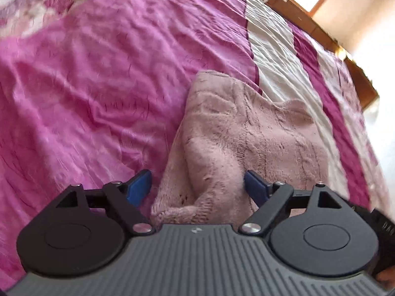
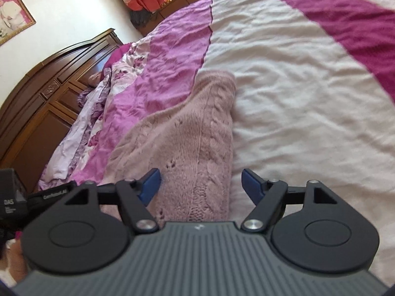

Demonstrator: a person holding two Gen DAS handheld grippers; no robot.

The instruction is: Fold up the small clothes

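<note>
A small dusty-pink cable-knit sweater (image 1: 246, 135) lies folded on the bed. In the left wrist view my left gripper (image 1: 197, 187) is open, its blue pads (image 1: 139, 185) spread on either side of the sweater's near edge. In the right wrist view the same sweater (image 2: 192, 148) stretches away from me. My right gripper (image 2: 201, 186) is open too, its jaws wide above the sweater's near end, with nothing held between them.
The bed cover has magenta (image 1: 98, 86), white (image 2: 296, 86) and dark pink stripes. A dark wooden headboard (image 2: 49, 86) stands at the left in the right wrist view, with a floral pillow (image 2: 98, 103) beside it. A wooden bed frame (image 1: 321, 27) runs along the far edge.
</note>
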